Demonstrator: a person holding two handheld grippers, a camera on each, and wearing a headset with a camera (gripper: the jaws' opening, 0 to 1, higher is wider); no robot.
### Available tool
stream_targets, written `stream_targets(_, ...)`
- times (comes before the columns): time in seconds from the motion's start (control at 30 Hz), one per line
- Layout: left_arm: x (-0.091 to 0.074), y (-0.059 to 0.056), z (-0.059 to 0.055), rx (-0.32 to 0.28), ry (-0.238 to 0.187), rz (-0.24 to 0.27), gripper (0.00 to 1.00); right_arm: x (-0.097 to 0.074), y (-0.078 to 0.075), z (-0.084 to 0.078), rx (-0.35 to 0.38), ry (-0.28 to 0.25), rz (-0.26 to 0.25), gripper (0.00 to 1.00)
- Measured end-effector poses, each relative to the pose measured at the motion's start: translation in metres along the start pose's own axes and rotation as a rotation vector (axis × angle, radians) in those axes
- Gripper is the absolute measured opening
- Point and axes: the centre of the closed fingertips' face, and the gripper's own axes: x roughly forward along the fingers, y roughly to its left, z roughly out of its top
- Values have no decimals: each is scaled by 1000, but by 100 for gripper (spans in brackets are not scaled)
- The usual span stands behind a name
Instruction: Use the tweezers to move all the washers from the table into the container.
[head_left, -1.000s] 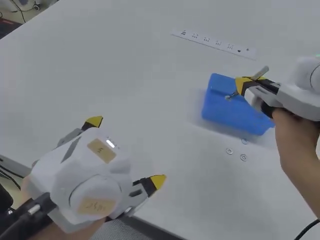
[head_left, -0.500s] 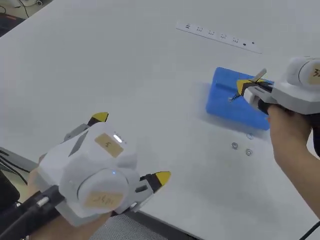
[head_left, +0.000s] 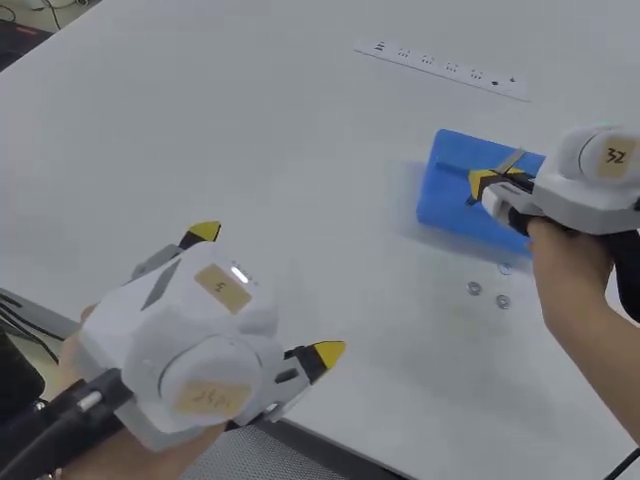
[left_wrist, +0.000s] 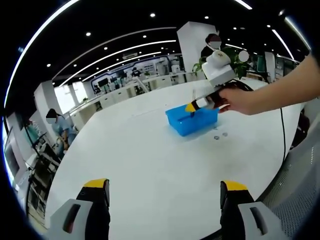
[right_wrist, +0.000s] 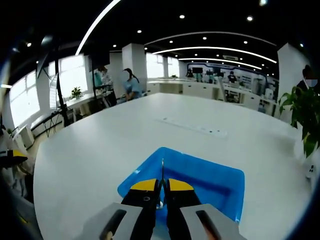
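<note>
The blue container (head_left: 462, 178) sits on the white table at right, also seen as the blue container (left_wrist: 192, 121) and the blue container (right_wrist: 205, 181). My right gripper (head_left: 488, 184) hovers over it, shut on thin metal tweezers (right_wrist: 162, 172) that point down into the container. Whether the tweezers' tips hold a washer is too small to tell. Two washers (head_left: 474, 289) lie on the table just in front of the container, with a third, faint one nearer its edge; the washers (left_wrist: 220, 135) look tiny in the left gripper view. My left gripper (head_left: 266, 292) is open near the table's front edge, holding nothing.
A white power strip (head_left: 445, 70) lies at the back of the table, beyond the container, seen as the power strip (right_wrist: 192, 128) too. A person's hand (head_left: 565, 270) holds the right gripper. Office desks and other people stand far behind.
The head camera has shifted a little. My right gripper stays over the container with the tweezers, drifting slightly toward its near side. The left gripper stays open in place.
</note>
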Motion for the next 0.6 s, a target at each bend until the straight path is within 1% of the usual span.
stream_targets(0.2,0,1,0,-3,0,4,94,-1,1,-6,13,10,5,3)
stream_targets(0.43,0,2,0,-5,-2,10,94,-1,3,-12,4,23,9,3)
stream_targets(0.6,0,2,-1,-3,-1,11,93,-1,5,-12,6,18,9,3)
